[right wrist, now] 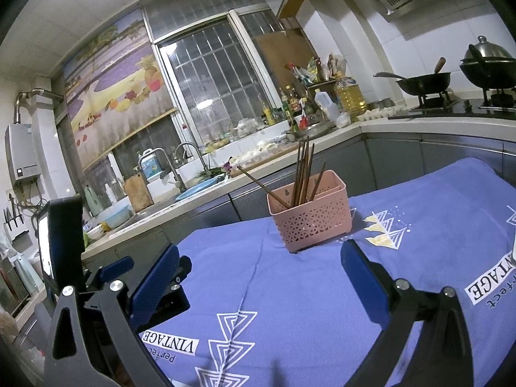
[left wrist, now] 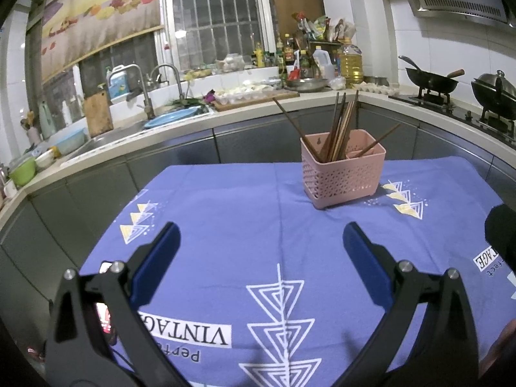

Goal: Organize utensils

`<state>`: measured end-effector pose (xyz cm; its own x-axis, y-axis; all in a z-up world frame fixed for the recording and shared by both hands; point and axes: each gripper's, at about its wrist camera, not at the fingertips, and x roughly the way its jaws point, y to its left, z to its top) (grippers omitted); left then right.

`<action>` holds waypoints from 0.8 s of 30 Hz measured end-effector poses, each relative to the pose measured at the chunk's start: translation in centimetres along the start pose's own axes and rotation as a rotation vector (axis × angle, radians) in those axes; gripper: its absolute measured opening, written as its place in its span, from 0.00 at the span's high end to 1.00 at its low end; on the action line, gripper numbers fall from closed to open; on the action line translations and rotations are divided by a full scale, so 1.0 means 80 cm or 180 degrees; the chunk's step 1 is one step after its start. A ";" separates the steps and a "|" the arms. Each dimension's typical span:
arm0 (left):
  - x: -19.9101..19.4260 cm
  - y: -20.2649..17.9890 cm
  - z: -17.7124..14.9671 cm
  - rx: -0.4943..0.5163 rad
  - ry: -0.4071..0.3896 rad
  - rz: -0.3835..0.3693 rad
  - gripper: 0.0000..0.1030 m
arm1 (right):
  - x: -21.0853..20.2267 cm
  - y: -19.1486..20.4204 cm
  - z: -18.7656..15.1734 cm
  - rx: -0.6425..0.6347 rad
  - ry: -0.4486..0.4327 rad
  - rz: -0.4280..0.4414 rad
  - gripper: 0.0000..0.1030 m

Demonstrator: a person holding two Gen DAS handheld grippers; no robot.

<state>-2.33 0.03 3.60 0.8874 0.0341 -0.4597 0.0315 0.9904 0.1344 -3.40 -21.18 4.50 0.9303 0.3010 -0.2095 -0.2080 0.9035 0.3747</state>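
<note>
A pink perforated utensil basket (left wrist: 342,177) stands upright on the blue tablecloth (left wrist: 232,213) and holds several brown wooden chopsticks (left wrist: 338,122) that lean at different angles. My left gripper (left wrist: 261,242) is open and empty, low over the cloth, well short of the basket. In the right wrist view the same basket (right wrist: 311,222) with its chopsticks (right wrist: 303,174) stands ahead of my right gripper (right wrist: 259,259), which is open and empty. The left gripper's body (right wrist: 64,235) shows at the left of that view.
A kitchen counter (left wrist: 193,122) with a sink, taps and a blue basin runs behind the table. Bottles, an oil jug (left wrist: 350,61) and egg trays crowd the corner. Two woks (left wrist: 432,80) sit on the stove at the right. The cloth (right wrist: 435,213) has printed triangles and lettering.
</note>
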 end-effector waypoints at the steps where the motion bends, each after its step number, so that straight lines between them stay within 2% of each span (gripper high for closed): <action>1: 0.000 0.000 0.000 0.0002 -0.0002 0.0001 0.06 | 0.000 0.000 0.000 0.0003 -0.0004 0.0000 0.04; 24: -0.009 -0.002 0.006 -0.0002 -0.0066 -0.0014 0.06 | 0.001 0.004 -0.001 -0.0025 -0.0019 0.0005 0.04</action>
<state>-2.73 -0.18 4.31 0.8966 0.0271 -0.4420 0.0350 0.9906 0.1319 -3.46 -20.83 4.55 0.9317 0.3008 -0.2034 -0.2119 0.9053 0.3681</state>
